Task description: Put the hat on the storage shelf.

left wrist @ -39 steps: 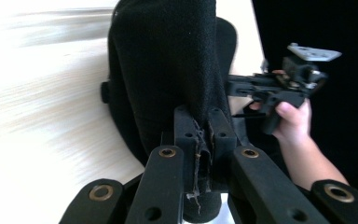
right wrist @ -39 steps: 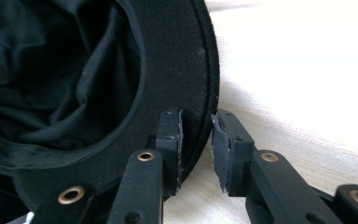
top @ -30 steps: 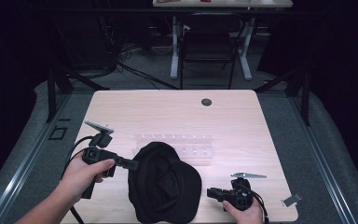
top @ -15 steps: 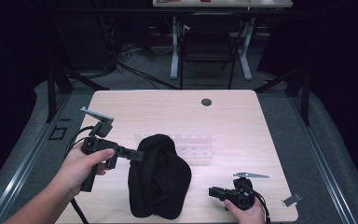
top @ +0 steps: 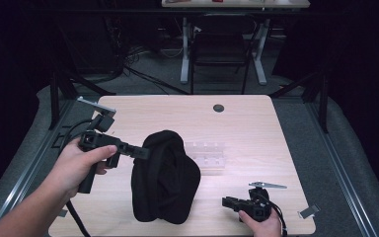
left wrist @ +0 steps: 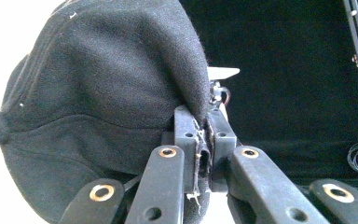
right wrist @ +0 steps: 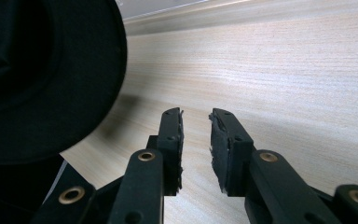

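Black tool (top: 145, 152) in each hand: brass-ringed rivets, grey top plate, trailing black cable.

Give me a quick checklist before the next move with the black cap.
1. Left gripper clamped on the black cap: ok, fabric pinched between the jaws.
2. Cap clear of the table: not ok, its lower edge looks down on the wood.
3. Right gripper free: ok, jaws have just been opening, nothing between them.
4. Right gripper clear of the cap: ok, brim off to one side.
5. Clear plastic rack out of the way: cannot tell, close behind the cap.
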Demonstrator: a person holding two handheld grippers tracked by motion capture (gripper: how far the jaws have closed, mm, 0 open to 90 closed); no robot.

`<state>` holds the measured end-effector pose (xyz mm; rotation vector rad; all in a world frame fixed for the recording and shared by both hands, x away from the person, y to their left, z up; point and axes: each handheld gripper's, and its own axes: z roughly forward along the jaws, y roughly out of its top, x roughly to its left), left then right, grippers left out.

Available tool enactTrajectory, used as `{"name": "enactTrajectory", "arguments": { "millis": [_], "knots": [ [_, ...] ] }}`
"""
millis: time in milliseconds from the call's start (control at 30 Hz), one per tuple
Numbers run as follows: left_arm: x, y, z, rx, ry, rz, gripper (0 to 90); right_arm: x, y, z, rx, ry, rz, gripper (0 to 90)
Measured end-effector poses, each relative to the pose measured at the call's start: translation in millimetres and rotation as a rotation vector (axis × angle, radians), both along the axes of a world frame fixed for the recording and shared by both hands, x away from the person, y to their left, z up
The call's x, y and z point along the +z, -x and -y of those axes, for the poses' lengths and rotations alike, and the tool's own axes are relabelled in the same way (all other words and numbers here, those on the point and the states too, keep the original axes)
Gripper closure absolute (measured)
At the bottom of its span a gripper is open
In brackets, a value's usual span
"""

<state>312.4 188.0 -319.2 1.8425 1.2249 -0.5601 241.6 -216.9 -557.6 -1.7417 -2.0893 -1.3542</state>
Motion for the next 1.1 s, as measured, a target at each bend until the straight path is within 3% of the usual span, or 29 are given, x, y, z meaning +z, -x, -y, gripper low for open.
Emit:
{"name": "enactTrajectory", "arguments": {
  "millis": [67, 533, 767, 1100],
  "knots": [
    [11.6, -1.1, -0.1, 0.007, -0.002, 0.012, 86.2, 0.2, 0.2, -0.1, -0.002, 0.001, 0.002, 73.6],
    [51.6, -10.2, -5.7, 0.054, 0.013, 0.067, 86.1, 0.3, 0.0, 0.5, -0.004, 0.000, 0.006, 73.5],
    [60.0, -23.0, -10.6, 0.096, 0.022, 0.079, 86.1, 0.6, 0.1, 0.4, -0.008, -0.004, 0.010, 73.5],
    [61.0, -46.6, -16.9, 0.166, 0.025, 0.090, 86.2, 1.5, 0.1, 2.7, -0.008, -0.016, 0.011, 73.4]
  ]
}}
